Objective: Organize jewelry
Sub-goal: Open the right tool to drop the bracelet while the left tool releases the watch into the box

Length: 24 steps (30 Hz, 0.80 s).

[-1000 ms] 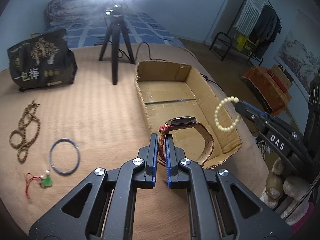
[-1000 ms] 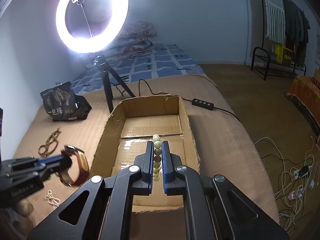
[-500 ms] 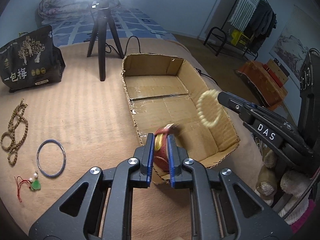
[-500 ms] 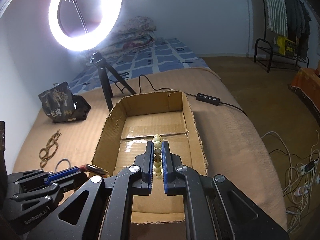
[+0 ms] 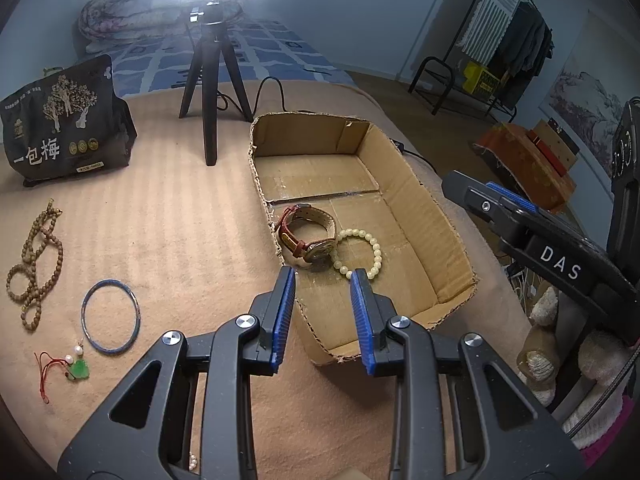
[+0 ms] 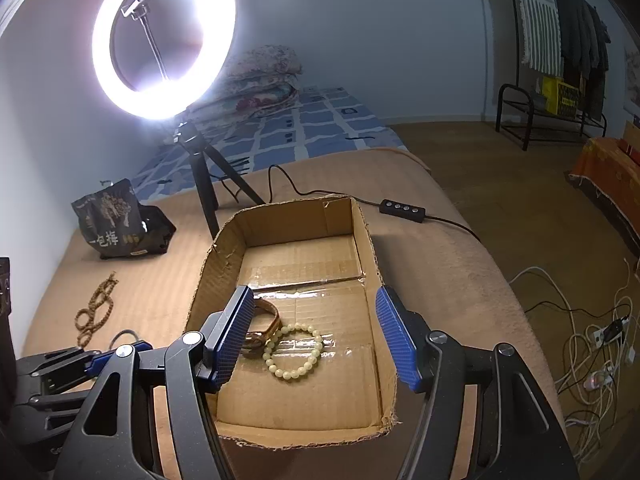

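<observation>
A cardboard box [image 5: 420,200] lies on the tan blanket. In it rest a brown leather watch [image 5: 308,236] and a pale bead bracelet [image 5: 360,254], touching each other. My left gripper [image 5: 323,276] hovers above the box's near left wall, jaws opening, nothing between them. My right gripper [image 6: 314,292] is above the box [image 6: 372,248], jaws opening wide and empty, with the bracelet [image 6: 296,350] and watch [image 6: 266,318] below it. Left of the box lie a wooden bead necklace [image 5: 36,264], a blue bangle [image 5: 111,317] and a green pendant [image 5: 78,368].
A black printed bag [image 5: 68,128] and a ring light's tripod [image 5: 210,80] stand behind the jewelry. The light's cable control [image 6: 402,207] lies right of the box. A plush toy [image 5: 552,340] sits by the bed edge, and loose cables [image 6: 600,340] lie on the floor.
Both grippers have opened. The watch has dropped from the left gripper and the bead bracelet from the right, and both now lie on the box floor.
</observation>
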Motion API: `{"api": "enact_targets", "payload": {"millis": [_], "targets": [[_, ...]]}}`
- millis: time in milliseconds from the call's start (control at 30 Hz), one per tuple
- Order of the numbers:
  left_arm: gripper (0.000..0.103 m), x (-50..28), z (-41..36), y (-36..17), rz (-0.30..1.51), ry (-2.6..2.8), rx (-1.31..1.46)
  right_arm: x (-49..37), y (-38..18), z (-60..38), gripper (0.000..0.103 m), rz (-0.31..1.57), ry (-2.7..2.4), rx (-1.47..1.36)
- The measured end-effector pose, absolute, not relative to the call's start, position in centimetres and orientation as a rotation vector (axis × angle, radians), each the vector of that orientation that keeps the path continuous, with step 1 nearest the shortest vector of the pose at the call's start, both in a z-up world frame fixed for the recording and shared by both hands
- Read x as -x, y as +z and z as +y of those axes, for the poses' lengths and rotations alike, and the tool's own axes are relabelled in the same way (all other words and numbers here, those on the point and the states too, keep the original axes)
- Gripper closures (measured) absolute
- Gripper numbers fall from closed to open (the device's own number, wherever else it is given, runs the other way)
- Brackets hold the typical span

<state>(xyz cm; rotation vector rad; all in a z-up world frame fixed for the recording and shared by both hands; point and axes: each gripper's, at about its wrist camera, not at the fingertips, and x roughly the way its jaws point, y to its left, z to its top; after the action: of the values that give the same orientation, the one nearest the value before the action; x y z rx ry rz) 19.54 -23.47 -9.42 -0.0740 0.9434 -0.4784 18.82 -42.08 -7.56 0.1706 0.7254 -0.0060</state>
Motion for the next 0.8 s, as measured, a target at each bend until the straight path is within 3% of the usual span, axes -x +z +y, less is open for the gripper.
{"api": "enact_targets", "payload": {"millis": [467,800], "targets": [[0.075,-18.1,-19.8,-7.6,0.912,-0.441,0.069,-17.5,-5.6,-40.4,0.039,0.699,-0.014,-0.136],[0.075,-17.9,-14.5,-7.3,0.912,-0.382,0.072,-16.6,-5.0,-37.9,0.031,0.694,0.022,-0.105]]}}
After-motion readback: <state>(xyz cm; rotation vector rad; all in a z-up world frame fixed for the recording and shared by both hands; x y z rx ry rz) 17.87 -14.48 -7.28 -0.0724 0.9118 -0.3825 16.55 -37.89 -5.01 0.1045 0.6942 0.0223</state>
